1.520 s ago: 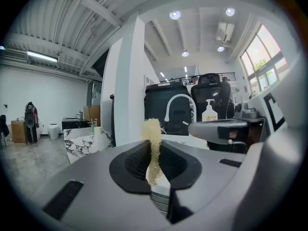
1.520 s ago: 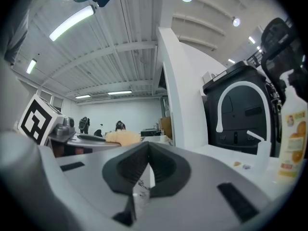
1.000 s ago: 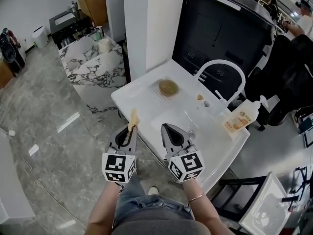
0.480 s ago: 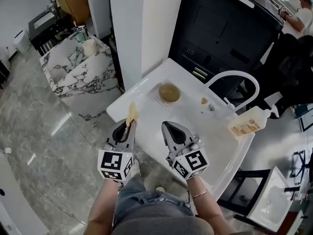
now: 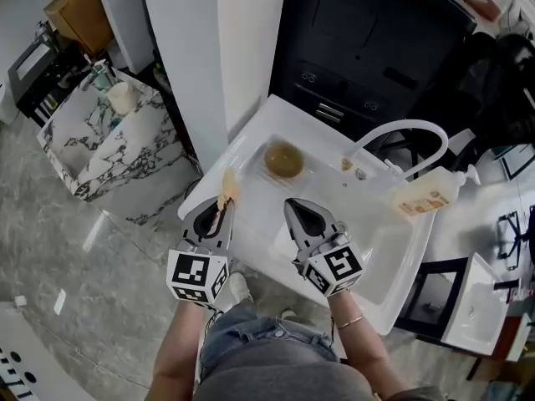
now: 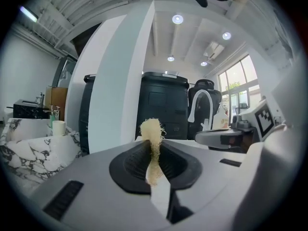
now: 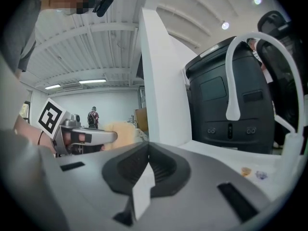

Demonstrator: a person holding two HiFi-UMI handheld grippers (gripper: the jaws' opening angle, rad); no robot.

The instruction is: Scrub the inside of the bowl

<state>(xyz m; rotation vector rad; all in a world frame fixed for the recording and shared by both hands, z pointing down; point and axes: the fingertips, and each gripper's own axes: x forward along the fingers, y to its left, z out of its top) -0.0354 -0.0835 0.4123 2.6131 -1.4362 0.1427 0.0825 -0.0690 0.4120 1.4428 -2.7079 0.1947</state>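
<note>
- left gripper [image 5: 219, 213] is clamped on a yellowish fibrous scrubber [image 5: 226, 189]
- right gripper [image 5: 298, 212] jaws pinched together, empty
- brownish bowl [image 5: 283, 159] sits in the white sink [image 5: 368, 249]

No lettering that we can read; orange label on the bottle [image 5: 420, 199], print too small for us to make out.

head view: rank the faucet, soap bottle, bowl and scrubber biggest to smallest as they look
1. faucet, its arch spanning widest
2. soap bottle, close behind
3. bowl
4. scrubber, clamped in the left gripper; it sits nearer the camera, so its true size may be smaller still
</note>
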